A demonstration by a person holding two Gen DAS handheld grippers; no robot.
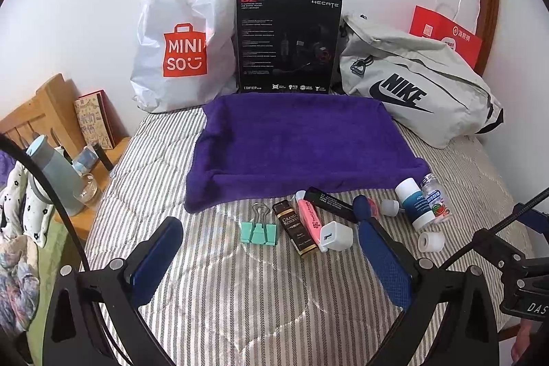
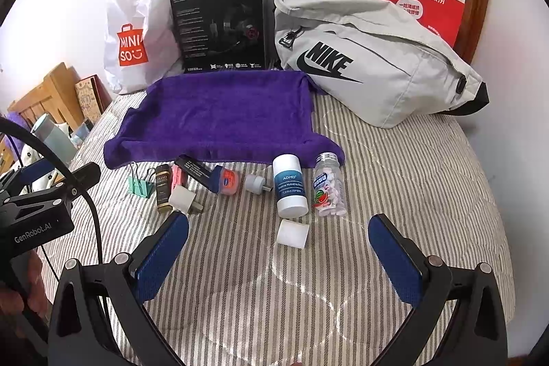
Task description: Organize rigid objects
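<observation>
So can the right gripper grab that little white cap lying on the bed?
Probably yes. The right gripper is open and the white cap lies just ahead between its fingers, with bare striped bedding around it. Only the ADMD bottle stands close behind.

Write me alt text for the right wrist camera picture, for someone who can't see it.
An open right gripper hovers empty above a striped bed where small items lie in a row: a green binder clip, a white ADMD bottle and a clear candy bottle. Behind them lies a purple towel, then a grey Nike bag.
</observation>
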